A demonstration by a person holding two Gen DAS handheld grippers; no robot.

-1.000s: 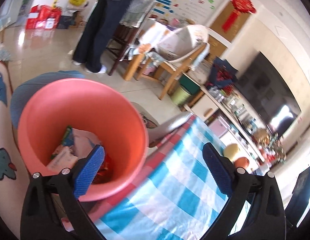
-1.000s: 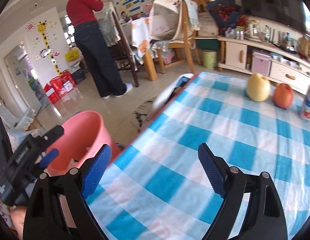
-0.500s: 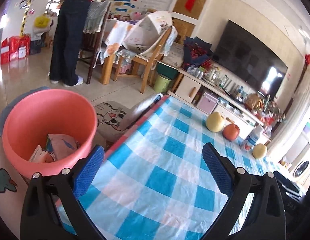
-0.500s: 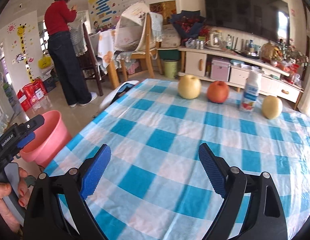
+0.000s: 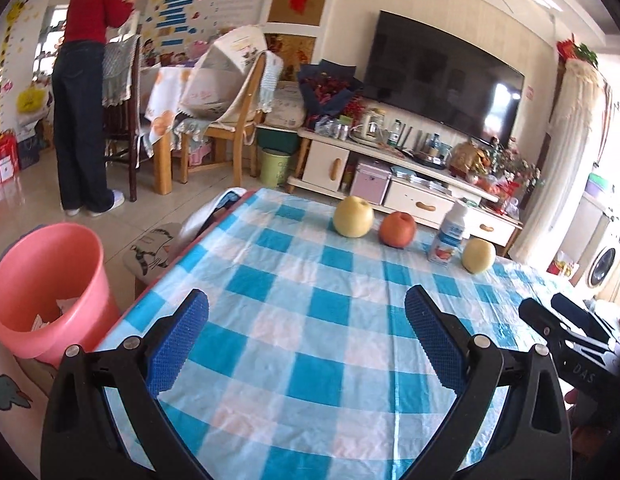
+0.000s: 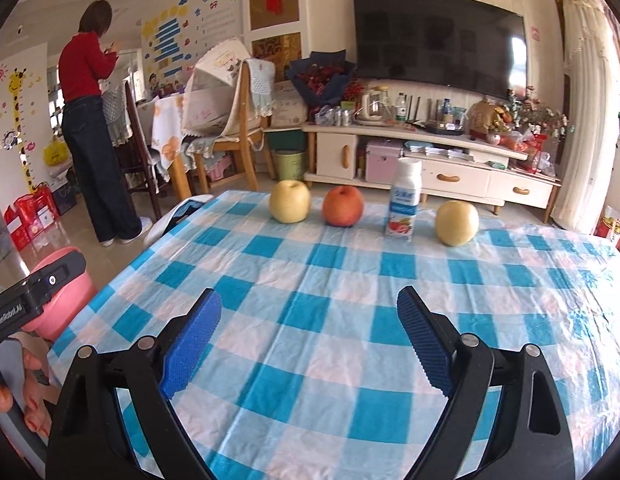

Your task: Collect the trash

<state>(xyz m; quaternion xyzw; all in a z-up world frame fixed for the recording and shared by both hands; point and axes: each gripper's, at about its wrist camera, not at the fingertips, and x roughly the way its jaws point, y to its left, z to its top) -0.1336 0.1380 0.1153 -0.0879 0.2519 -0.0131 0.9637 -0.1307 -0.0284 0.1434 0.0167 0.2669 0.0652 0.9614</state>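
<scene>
Table [image 6: 310,300] w/ blue-and-white checked cloth [image 6: 510,280], wrinkled. Along its far edge, a row left to right: yellow pear [image 6: 289,202], red apple [image 6: 343,205], upright yogurt bottle [image 6: 404,204] w/ white cap, 2nd yellow pear [image 6: 457,223]; each stands apart from the next, rest of cloth bare. On tiled floor [image 5: 21,212] just beside table's left edge: pink bucket [image 5: 37,276] w/ paper scraps inside.

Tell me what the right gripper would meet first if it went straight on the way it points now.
Probably the bare checked tablecloth: the right gripper, jaws open and empty, tilts down at it, well short of the red apple and bottle. Depth is unclear.
</scene>
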